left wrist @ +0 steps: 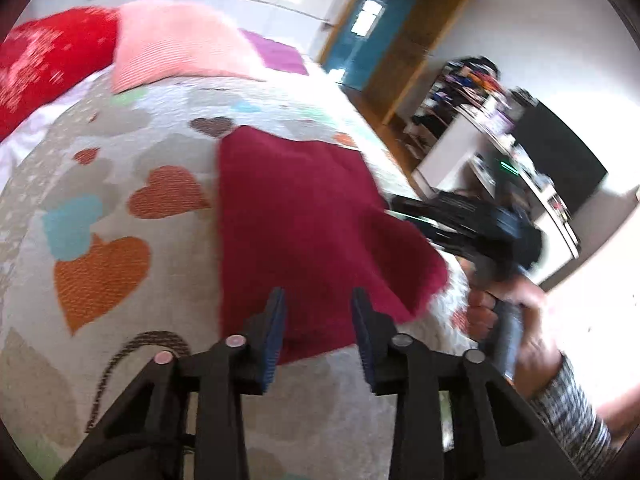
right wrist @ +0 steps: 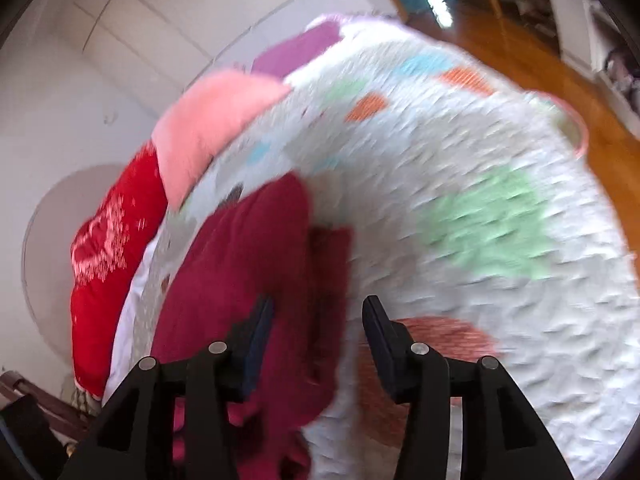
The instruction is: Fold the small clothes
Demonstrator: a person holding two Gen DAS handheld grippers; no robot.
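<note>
A: Starting at the far left of the left wrist view, we have the red pillow (left wrist: 48, 64) and next to it the pink pillow (left wrist: 176, 44), both at the head of the bed. A purple patch (left wrist: 280, 54) shows just past the pink one.

B: And under them the quilt (left wrist: 120, 208) with its coloured hearts. We see the dark red cloth (left wrist: 304, 216) lying on it, a little right of the middle, spread mostly flat, its near right edge lifted off the quilt.

A: Our left gripper (left wrist: 318, 300) hangs over the cloth's near edge. Its fingers stand apart with cloth showing between them, and nothing is pinched.

B: Further right we see our other tool from outside, the right gripper (left wrist: 408, 208), its tip at the cloth's right edge, held by a hand (left wrist: 516, 320) with a speckled sleeve (left wrist: 576, 412) behind it. From here we cannot tell how its fingers stand. Beyond are a blue door (left wrist: 372, 24) and a cluttered shelf (left wrist: 472, 92).

A: In the right wrist view, which is blurred, the red pillow (right wrist: 108, 264) and pink pillow (right wrist: 212, 120) sit left, then the cloth (right wrist: 248, 264) runs down to the bottom edge.

B: There the right gripper (right wrist: 318, 308) is spread wide, the left finger over the cloth, the right finger over bare quilt (right wrist: 480, 152). It grips nothing. Wooden floor (right wrist: 532, 56) lies at the right.
</note>
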